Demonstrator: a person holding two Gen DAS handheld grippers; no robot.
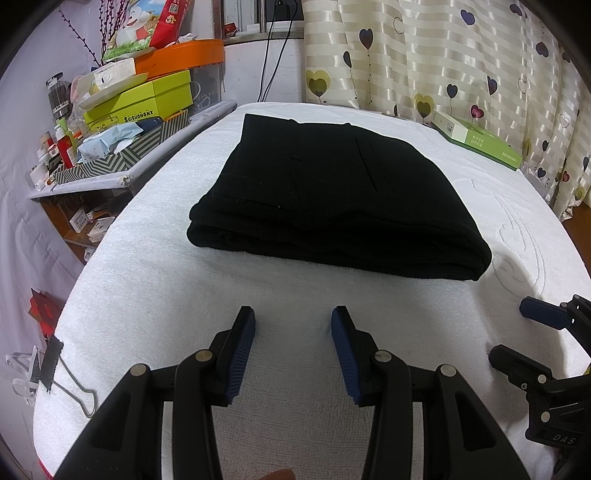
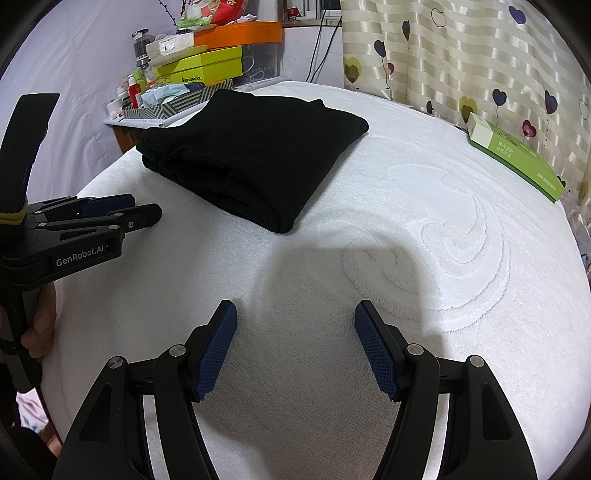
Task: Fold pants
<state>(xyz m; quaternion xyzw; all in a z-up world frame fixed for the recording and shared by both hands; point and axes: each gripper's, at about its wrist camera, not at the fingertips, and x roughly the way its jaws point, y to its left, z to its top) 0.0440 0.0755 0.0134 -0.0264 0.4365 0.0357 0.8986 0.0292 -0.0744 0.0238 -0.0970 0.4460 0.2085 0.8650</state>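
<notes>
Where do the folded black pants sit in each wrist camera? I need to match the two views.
Left wrist: the folded black pants lie centre frame on the white towel, straight ahead of the open left tongs.
Right wrist: the pants lie upper left of centre, ahead and left of the open right tongs.
Shared landmark: the green box at the right edge, by the heart-print curtain.

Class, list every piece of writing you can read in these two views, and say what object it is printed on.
"GenRobot.AI": on the side of the left tool.
"SHISHANGNX": on the lime-green box; small, so the spelling is uncertain.
"DAS": partial lettering on the right tool, cut off at the frame edge.
Green and white flat box: Chinese characters, too small to read.
Red packet: print too blurred to read.
</notes>
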